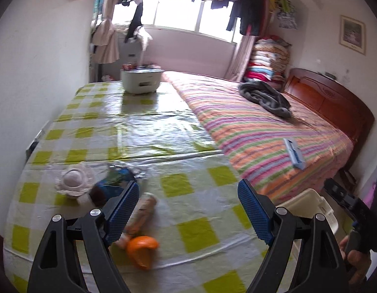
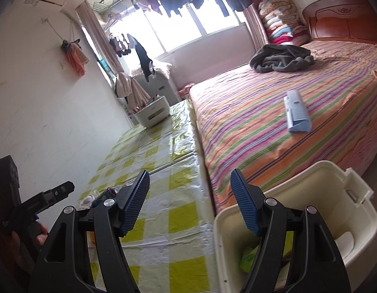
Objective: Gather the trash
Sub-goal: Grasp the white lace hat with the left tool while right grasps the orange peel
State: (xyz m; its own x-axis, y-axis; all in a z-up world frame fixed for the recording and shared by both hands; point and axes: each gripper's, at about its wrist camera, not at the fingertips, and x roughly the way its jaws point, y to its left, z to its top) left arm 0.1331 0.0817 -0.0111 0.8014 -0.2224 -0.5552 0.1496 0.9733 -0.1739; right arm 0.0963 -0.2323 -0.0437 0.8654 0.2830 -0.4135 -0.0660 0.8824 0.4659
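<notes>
Several bits of trash lie on the green-checked table (image 1: 188, 239): an orange peel (image 1: 141, 246), a tan wrapper (image 1: 140, 216), a blue packet (image 1: 112, 185) and a white foam fruit net (image 1: 74, 182). My left gripper (image 1: 188, 210) is open above the table, its left finger over the wrapper, nothing between the pads. My right gripper (image 2: 189, 201) hangs open and empty over the rim of the cream waste bin (image 2: 354, 210), which stands between table and bed with green scraps inside. The bin's corner (image 1: 308, 202) shows in the left wrist view too.
A striped bed (image 1: 261, 127) runs along the table's right side with a grey blanket (image 1: 264, 95) and a blue-white box (image 1: 294, 153) on it. A white basket (image 1: 142, 78) stands at the table's far end. A white wall borders the left side.
</notes>
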